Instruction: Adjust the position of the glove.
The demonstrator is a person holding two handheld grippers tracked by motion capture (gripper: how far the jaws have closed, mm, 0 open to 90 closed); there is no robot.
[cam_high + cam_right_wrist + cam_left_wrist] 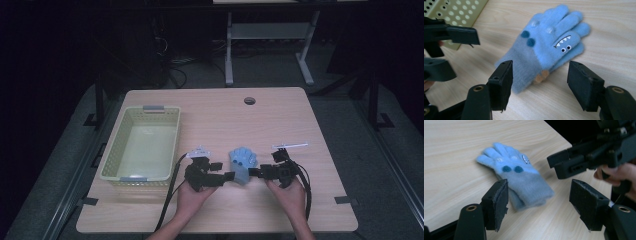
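A light blue knitted glove (242, 162) with a grey-blue cuff lies flat on the wooden table (280, 120), near its front middle. In the right gripper view the glove (549, 47) shows a toothy monster face, with a second layer peeking out under it. My left gripper (225, 171) sits just left of the cuff, jaws open, and the cuff end of the glove (516, 175) lies just ahead of its gap (540, 195). My right gripper (256, 172) faces it from the right, open too, with the cuff ahead of its gap (541, 72). Neither grips anything.
A pale green plastic basket (112, 145) stands empty at the table's left, and its perforated wall (456, 10) is close behind the left gripper. A round cable hole (249, 100) is at the table's back. Cables trail from both grippers toward the front edge.
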